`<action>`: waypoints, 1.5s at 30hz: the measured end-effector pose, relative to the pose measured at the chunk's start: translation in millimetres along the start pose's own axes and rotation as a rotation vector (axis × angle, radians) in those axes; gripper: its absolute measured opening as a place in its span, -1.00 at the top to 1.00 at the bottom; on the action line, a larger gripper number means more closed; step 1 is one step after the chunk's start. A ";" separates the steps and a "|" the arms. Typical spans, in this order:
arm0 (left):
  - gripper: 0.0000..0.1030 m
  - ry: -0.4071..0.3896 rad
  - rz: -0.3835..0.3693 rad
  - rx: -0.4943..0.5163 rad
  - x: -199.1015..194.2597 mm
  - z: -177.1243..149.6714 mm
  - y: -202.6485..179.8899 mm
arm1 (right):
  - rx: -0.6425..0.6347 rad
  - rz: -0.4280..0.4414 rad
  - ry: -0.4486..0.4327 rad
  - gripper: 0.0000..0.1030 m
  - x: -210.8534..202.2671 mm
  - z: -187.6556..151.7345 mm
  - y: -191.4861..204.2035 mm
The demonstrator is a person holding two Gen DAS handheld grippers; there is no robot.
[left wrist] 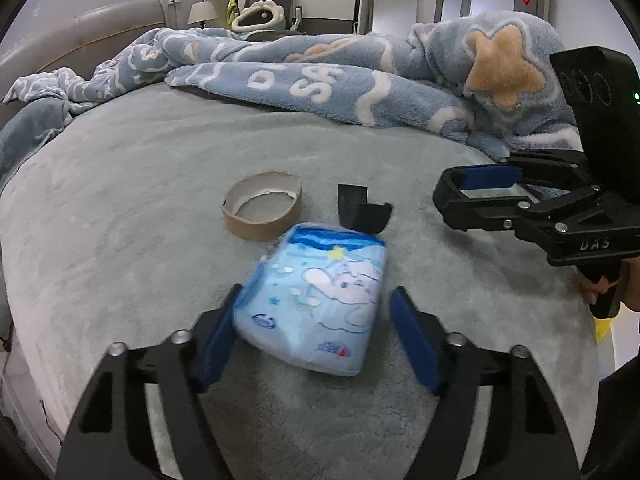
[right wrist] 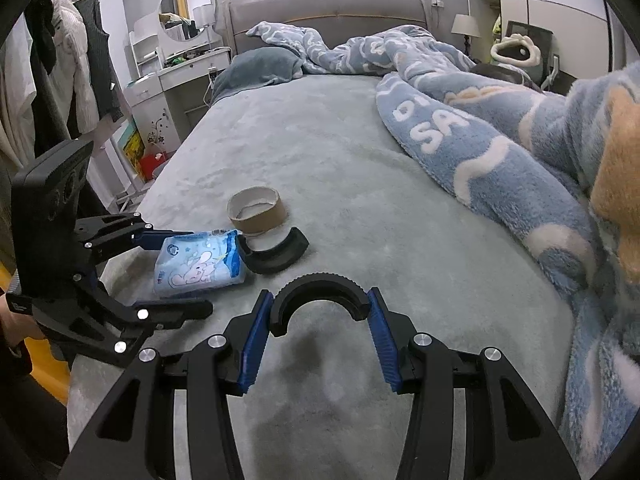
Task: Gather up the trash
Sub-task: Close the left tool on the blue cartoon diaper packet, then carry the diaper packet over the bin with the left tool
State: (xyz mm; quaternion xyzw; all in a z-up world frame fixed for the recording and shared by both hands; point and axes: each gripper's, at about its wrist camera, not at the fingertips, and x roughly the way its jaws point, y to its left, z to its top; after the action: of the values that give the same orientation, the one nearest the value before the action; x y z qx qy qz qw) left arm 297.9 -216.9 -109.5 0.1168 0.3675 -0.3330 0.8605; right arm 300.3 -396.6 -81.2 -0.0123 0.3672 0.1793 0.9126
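- A light blue tissue pack [left wrist: 316, 300] printed with a cartoon animal lies on the grey-green bed cover [left wrist: 120, 220], near the foot of the bed.
- The left tongs [left wrist: 316, 332] straddle the pack. The blue pad on one side sits against its edge, while a gap shows at the other pad, so they are spread around it and not yet pinching.
- The right tongs [right wrist: 318, 334] pinch a black half-ring piece [right wrist: 319, 296] by its two ends, the arch pointing away from the hand.
- A second black curved piece [right wrist: 276, 254] lies on the bed, touching the far end of the tissue pack.
- A torn cardboard tape roll [right wrist: 258, 210] stands just beyond that piece, open side up.
- A rumpled blue fleece blanket [right wrist: 500, 152] with white lettering and a tan star is heaped along one side of the bed.
- A grey pillow [right wrist: 260, 66] rests at the padded headboard [right wrist: 328, 8].
- Beside the bed stands a white dressing table [right wrist: 180, 76] with a round mirror [right wrist: 187, 11], and clothes [right wrist: 60, 60] hang nearby.
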 end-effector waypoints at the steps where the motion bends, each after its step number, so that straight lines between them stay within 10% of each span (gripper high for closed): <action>1: -0.28 0.000 0.002 -0.004 -0.7 0.6 0.4 | 0.001 -0.002 0.002 0.05 -0.1 0.1 0.1; 22: -0.24 -0.027 0.100 -0.110 -58.0 -16.8 18.5 | 0.007 -0.004 -0.014 0.05 -11.3 24.1 61.1; 45: -0.24 0.092 0.379 -0.312 -124.5 -85.1 90.2 | -0.050 0.082 0.020 0.05 16.6 38.3 181.9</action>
State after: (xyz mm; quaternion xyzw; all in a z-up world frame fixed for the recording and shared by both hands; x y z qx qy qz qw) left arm 246.9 -50.5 -84.8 0.0646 0.4248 -0.0993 0.8975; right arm 275.7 -215.3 -44.6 -0.0219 0.3720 0.2256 0.9002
